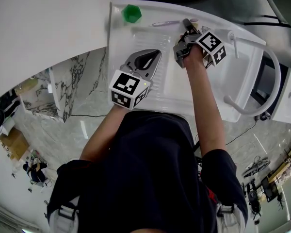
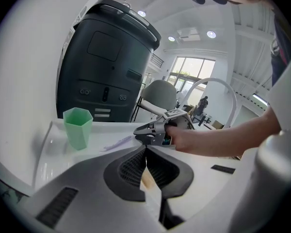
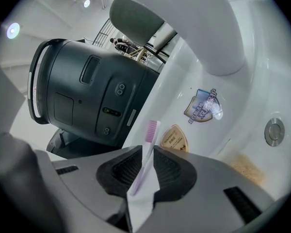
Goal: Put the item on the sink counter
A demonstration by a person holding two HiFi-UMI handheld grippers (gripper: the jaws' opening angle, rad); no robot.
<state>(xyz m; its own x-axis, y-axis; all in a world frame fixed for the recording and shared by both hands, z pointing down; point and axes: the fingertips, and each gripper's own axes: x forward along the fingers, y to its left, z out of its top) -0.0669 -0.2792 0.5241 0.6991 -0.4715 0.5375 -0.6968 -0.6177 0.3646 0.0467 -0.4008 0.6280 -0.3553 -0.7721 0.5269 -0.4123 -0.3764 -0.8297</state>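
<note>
A lavender toothbrush (image 1: 165, 23) lies along the back ledge of the white sink (image 1: 242, 62), bristle end away from my right gripper (image 1: 185, 24). In the right gripper view the toothbrush (image 3: 146, 152) runs between the two dark pads, close to the left pad, with a thin gap at the right pad, so the jaws stand slightly open around its handle. The left gripper view shows the toothbrush (image 2: 117, 142) flat on the ledge, just beyond the right gripper (image 2: 138, 134). My left gripper (image 1: 148, 57) hangs over the basin, shut on nothing.
A green cup (image 1: 131, 13) stands at the ledge's left end, left of the toothbrush. A white arched faucet (image 1: 262, 81) rises at the sink's right. A large dark appliance (image 2: 106, 67) sits behind the sink. Two stickers (image 3: 206, 106) and a drain button (image 3: 274, 130) mark the basin wall.
</note>
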